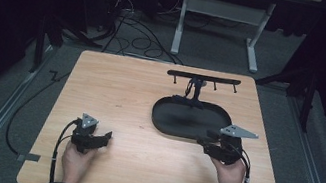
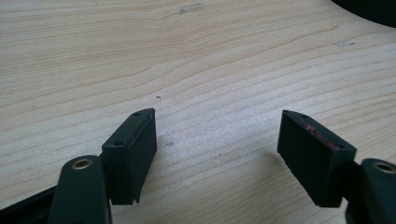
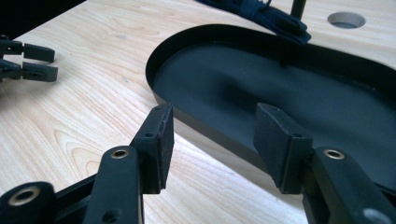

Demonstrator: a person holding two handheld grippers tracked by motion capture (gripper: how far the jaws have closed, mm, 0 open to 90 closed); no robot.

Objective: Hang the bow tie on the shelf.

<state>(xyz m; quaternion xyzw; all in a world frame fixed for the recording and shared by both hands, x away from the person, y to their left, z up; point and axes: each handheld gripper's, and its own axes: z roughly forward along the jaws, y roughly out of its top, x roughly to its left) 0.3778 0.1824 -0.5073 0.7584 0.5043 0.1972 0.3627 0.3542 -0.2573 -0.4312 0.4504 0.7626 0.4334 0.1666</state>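
Observation:
A black oval tray [image 1: 166,117] lies on the wooden table [image 1: 120,94], right of centre. Behind it stands a black rack [image 1: 204,77] with small hooks, and a dark blue cord [image 1: 193,97] hangs from its post down to the tray's far rim. My left gripper [image 1: 106,137] rests open over bare wood near the front left, held by a hand. My right gripper [image 1: 206,138] is open at the tray's near right rim. In the right gripper view its jaws [image 3: 215,112] straddle the tray rim [image 3: 196,126] with nothing between them. The left gripper [image 2: 218,116] holds nothing.
A round hole [image 3: 346,19] in the tabletop sits near the cord [image 3: 266,14]. A tray corner [image 2: 369,7] shows at the top right of the left gripper view. Cables and a white table frame [image 1: 213,24] lie on the floor beyond the table.

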